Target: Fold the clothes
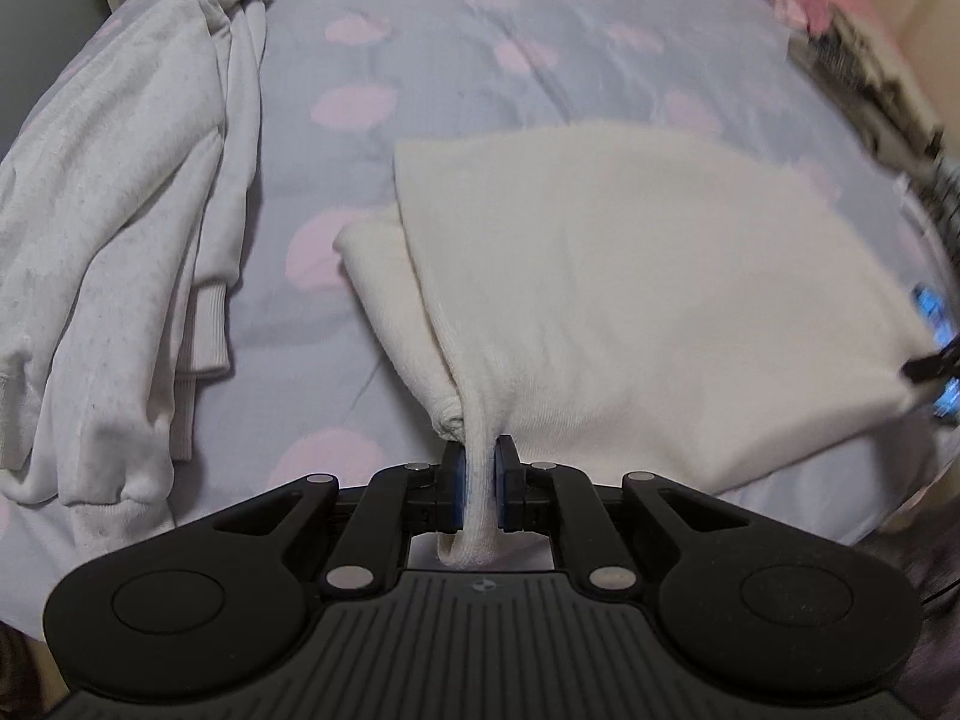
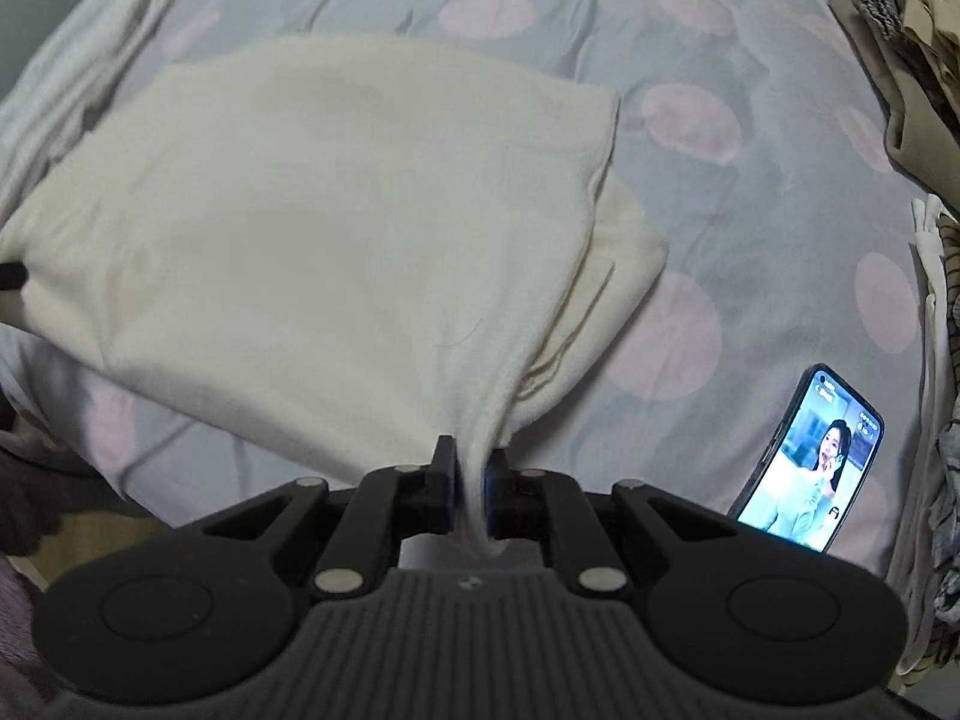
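Left wrist view: the left gripper is clamped on a bunched corner of the cream top, which spreads from lower centre to the right of the frame over the dotted sheet. A folded layer pokes out beneath its left edge. A white sweatshirt lies rumpled at the left.

Right wrist view: the right gripper pinches the top's other near corner, the cloth stretching up and left across the frame, lower layers showing at its right edge. A phone lies lit at lower right; more clothes are heaped at upper right.

The knit looks soft, light and limp: it sags between the grips and will likely crease wherever it is laid. Corners and hems seem the best holds; thin pinches may slip.
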{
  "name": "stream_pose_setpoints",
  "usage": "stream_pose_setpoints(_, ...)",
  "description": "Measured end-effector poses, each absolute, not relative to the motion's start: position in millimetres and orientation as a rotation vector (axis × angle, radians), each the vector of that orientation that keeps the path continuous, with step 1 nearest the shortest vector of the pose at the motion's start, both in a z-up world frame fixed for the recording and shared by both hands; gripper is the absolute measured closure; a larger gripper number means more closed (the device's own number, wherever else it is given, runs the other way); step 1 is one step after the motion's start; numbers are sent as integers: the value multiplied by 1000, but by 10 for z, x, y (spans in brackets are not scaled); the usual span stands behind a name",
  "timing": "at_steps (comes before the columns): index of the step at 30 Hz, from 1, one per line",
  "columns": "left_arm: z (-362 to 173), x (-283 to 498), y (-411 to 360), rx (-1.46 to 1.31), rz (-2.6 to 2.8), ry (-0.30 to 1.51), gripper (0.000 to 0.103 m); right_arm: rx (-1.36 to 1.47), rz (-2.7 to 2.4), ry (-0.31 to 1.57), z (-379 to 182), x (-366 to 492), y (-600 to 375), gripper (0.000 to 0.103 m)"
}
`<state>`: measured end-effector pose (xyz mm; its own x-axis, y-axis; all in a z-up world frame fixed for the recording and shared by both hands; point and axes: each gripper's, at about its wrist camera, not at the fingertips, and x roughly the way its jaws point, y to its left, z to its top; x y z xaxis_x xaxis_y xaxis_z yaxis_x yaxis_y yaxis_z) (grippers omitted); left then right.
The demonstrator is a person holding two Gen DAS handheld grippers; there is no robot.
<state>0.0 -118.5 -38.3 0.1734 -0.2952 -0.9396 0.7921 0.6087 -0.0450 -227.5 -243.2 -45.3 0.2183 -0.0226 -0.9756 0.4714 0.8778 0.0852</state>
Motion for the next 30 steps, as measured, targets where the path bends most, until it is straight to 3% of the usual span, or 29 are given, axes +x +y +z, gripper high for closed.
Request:
stream_pose_setpoints(5, -392, 20, -1162, 534, -824, 1155, 93, 342, -374, 1370, -537, -2206, -2386, 87)
stream_pose_setpoints(8, -356, 48, -1143, 527, -830, 1150, 81, 314, -379, 1398, -525, -2166, -2408, 78)
stream_pose_setpoints(9, -344, 57, -1137, 524, -832, 1148, 76, 316, -382, 1400, -507, -2161, -2431, 66)
stream_pose_setpoints(10, -332, 67, -1130, 522, -834, 1147, 74, 323, -385, 1394, -479, -2160, -2464, 61)
stream_pose_setpoints(13, -206, 142, -1123, 453, -836, 1111, 62, 394, -398, 1338, -349, -2162, -2645, 58)
stream_pose_setpoints(16, -149, 217, -1182, 409, -823, 1070, 61, 505, -409, 1253, -245, -2188, -2896, 49)
stream_pose_setpoints(20, -213, 270, -1366, 412, -815, 1038, 61, 601, -450, 1167, -235, -2183, -3182, 46)
stream_pose_setpoints(22, -270, 281, -1451, 427, -819, 1038, 61, 626, -475, 1147, -286, -2129, -3279, 38)
stream_pose_setpoints(30, -498, 367, -1700, 467, -829, 1064, 62, 701, -508, 1194, -709, -2101, -3551, 35)
